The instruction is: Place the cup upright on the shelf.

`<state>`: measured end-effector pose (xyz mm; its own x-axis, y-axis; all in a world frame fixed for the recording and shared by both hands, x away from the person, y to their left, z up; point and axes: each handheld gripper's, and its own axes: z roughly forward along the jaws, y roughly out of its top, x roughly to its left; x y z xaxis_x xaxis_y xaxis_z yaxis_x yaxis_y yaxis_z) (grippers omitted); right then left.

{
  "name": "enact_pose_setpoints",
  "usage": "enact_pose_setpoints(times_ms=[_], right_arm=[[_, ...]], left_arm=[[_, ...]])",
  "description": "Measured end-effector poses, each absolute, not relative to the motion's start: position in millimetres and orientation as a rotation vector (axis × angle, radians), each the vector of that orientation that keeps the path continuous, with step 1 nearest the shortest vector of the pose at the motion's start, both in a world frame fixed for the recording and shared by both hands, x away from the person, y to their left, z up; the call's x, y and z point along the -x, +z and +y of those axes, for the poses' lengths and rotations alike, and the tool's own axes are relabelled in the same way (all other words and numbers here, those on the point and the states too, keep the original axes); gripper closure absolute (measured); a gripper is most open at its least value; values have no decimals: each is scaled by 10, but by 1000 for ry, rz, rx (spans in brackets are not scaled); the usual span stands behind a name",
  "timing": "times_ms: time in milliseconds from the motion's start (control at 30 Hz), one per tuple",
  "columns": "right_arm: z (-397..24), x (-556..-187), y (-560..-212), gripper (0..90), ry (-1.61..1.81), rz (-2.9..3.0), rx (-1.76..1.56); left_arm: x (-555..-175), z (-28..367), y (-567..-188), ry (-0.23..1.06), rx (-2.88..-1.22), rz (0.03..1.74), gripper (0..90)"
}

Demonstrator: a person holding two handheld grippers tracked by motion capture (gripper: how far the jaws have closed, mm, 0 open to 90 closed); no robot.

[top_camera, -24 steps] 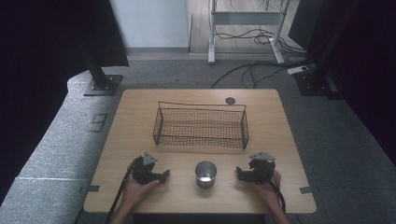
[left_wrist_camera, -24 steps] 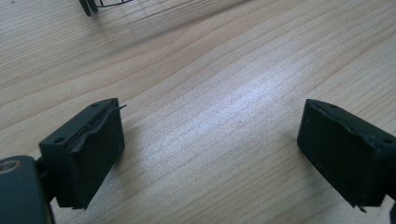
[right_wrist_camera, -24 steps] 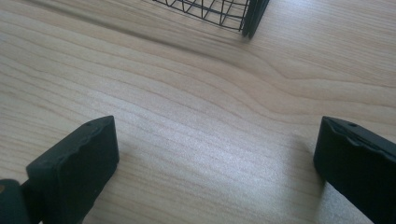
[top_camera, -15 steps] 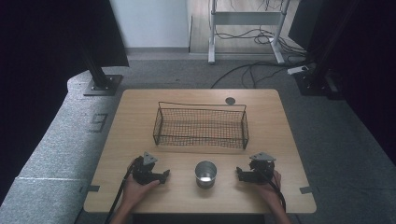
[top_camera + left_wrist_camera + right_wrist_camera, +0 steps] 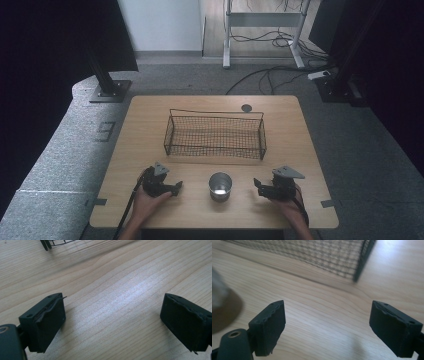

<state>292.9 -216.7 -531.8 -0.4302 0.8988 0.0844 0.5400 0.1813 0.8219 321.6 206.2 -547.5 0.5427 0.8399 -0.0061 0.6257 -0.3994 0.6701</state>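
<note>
A small metal cup (image 5: 220, 184) stands upright near the table's front edge, between my two grippers. My left gripper (image 5: 176, 187) rests on the wood to the cup's left and points toward it. In the left gripper view this gripper (image 5: 112, 322) is open over bare wood. To the cup's right lies my right gripper (image 5: 258, 184), also aimed at the cup. The right gripper (image 5: 327, 325) stands open with nothing between the jaws, and the cup (image 5: 222, 307) is a blur at the left edge. Neither gripper touches the cup.
A black wire basket (image 5: 215, 150) sits at the middle of the wooden table (image 5: 145, 125), with nothing in it. Its mesh wall (image 5: 324, 255) stands ahead of the right gripper, and a corner (image 5: 53, 243) ahead of the left. A small dark round disc (image 5: 246, 107) lies behind the basket.
</note>
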Motion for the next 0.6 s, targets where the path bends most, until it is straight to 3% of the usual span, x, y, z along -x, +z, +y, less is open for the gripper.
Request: enact_pose_setpoints(times_ms=[600], right_arm=[[-1861,-2672,-4965,127,1428,2133,-1192]], left_arm=[[-3232,2051,-5476,446,-2157,1177,58]])
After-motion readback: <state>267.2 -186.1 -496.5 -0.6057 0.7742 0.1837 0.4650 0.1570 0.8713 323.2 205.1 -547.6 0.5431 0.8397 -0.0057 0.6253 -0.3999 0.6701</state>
